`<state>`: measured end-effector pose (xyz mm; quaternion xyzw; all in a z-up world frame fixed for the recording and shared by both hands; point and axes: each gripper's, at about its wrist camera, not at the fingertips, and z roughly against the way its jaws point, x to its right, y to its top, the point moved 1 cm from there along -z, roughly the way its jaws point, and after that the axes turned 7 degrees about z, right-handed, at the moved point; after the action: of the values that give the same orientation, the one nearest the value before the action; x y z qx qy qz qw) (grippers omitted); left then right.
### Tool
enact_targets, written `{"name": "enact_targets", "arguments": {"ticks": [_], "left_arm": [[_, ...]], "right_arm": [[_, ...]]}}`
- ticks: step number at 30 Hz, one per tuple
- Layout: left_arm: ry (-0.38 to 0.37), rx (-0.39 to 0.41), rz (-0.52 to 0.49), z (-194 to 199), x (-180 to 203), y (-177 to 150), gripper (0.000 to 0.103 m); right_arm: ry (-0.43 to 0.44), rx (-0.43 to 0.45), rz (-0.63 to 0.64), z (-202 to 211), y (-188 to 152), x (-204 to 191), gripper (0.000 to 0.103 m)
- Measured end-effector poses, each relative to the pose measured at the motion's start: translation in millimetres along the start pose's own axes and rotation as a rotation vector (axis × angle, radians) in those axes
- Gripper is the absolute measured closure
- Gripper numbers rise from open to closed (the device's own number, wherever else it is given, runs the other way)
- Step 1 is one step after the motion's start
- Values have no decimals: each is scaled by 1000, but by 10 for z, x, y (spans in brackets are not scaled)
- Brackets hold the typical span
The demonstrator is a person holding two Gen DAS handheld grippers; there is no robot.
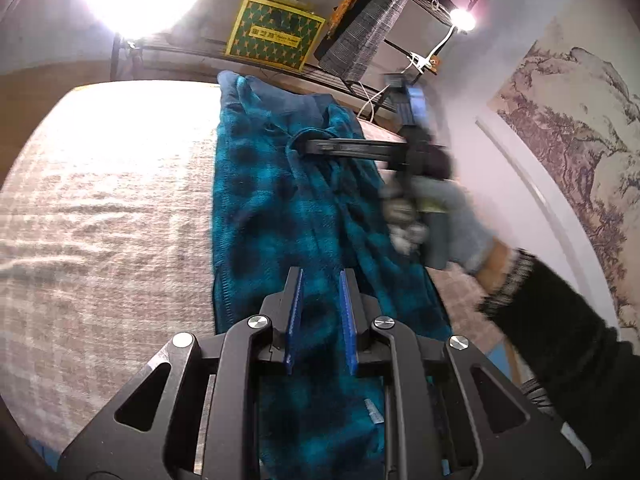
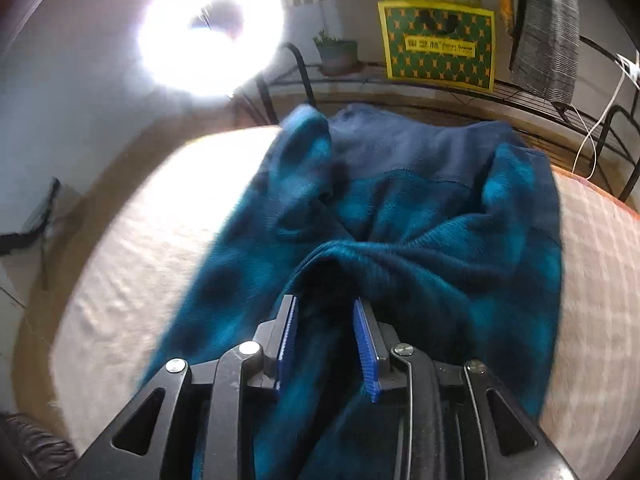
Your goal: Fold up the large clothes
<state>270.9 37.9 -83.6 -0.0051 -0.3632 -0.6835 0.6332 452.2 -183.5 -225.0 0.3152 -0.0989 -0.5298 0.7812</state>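
A large teal and dark blue checked fleece garment (image 1: 280,216) lies lengthwise on a beige bed cover (image 1: 100,208), with its navy lining showing at the far end. My left gripper (image 1: 320,280) is open just above the near part of the cloth, nothing between its blue pads. In the left wrist view my right gripper (image 1: 300,146) reaches in from the right, and its fingers pinch a raised fold near the far end. In the right wrist view the right gripper (image 2: 326,304) has a bunched ridge of the garment (image 2: 420,240) between its blue pads.
A black wire rack (image 1: 280,64) stands past the bed with a yellow-green box (image 1: 276,34), a grey hanging cloth (image 1: 372,36) and a potted plant (image 2: 338,52). Bright lamps (image 2: 212,28) glare at the upper left. A wall with a landscape painting (image 1: 572,152) is on the right.
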Motion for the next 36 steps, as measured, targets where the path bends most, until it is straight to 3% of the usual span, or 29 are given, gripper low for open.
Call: {"name": "enact_targets", "arguments": {"ticks": [6, 10, 13, 18, 22, 27, 29, 31, 34, 36], "left_arm": [[24, -15, 18, 76, -198, -190, 87], [31, -30, 37, 101, -303, -370, 87], [33, -58, 22, 61, -283, -505, 87], [53, -76, -31, 12, -193, -637, 87], [33, -104, -65, -72, -141, -702, 87], [31, -223, -100, -323, -150, -969, 87], [51, -291, -120, -452, -186, -1131, 87], [70, -282, -169, -436, -169, -1193, 87], [66, -247, -152, -312, -133, -1146, 87], [17, -227, -127, -215, -59, -1111, 87]], "right_arm": [[55, 91, -59, 1024, -424, 45, 63], [41, 146, -96, 1784, -951, 2, 59], [31, 138, -120, 2101, -1394, -67, 59], [59, 70, -137, 2209, -2010, -291, 59], [72, -9, -80, 2010, -2346, -591, 59], [64, -183, -30, 1702, -2864, -814, 62], [64, -210, 3, 1693, -3020, -888, 62], [43, -186, 93, 1838, -3013, -990, 62], [100, -110, 15, 2102, -2957, -843, 64], [79, -55, -52, 2249, -2933, -665, 60]]}}
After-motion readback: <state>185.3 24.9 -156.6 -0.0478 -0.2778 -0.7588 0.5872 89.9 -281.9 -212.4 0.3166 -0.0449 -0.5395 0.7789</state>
